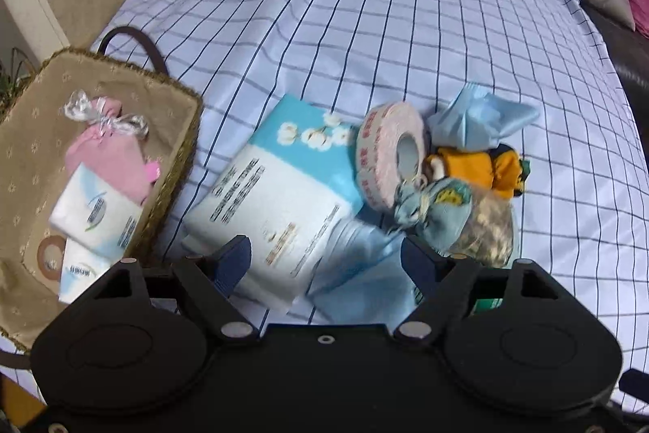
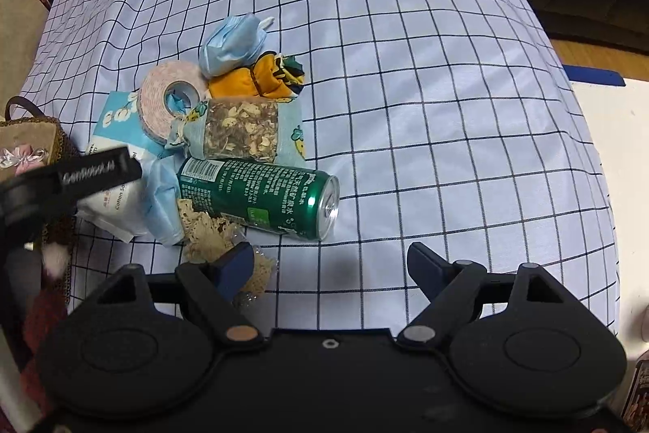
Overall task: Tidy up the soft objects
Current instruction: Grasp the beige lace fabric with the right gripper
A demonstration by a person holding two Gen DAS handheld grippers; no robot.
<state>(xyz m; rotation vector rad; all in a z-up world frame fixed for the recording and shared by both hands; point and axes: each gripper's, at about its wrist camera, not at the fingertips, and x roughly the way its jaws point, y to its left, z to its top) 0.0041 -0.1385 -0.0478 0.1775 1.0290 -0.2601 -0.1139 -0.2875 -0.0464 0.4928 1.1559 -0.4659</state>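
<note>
The soft objects were heaped on the checked cloth (image 2: 405, 67): a cotton towel pack (image 1: 276, 197), a foam tape roll (image 1: 389, 153), a blue mask (image 1: 478, 120) and a sachet (image 2: 239, 132), with a green can (image 2: 263, 197) lying beside them. The left tongs (image 1: 328, 262) were pitched steeply down over the towel pack, jaws spread wide and gripping nothing. The right tongs (image 2: 328, 266) were angled down near the can, likewise spread and empty. A lined basket (image 1: 178, 157) stood left of the heap, holding a pink pouch (image 1: 109, 149).

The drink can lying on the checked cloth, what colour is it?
The can is dark green with a silver top, best seen in the right wrist view.
</note>
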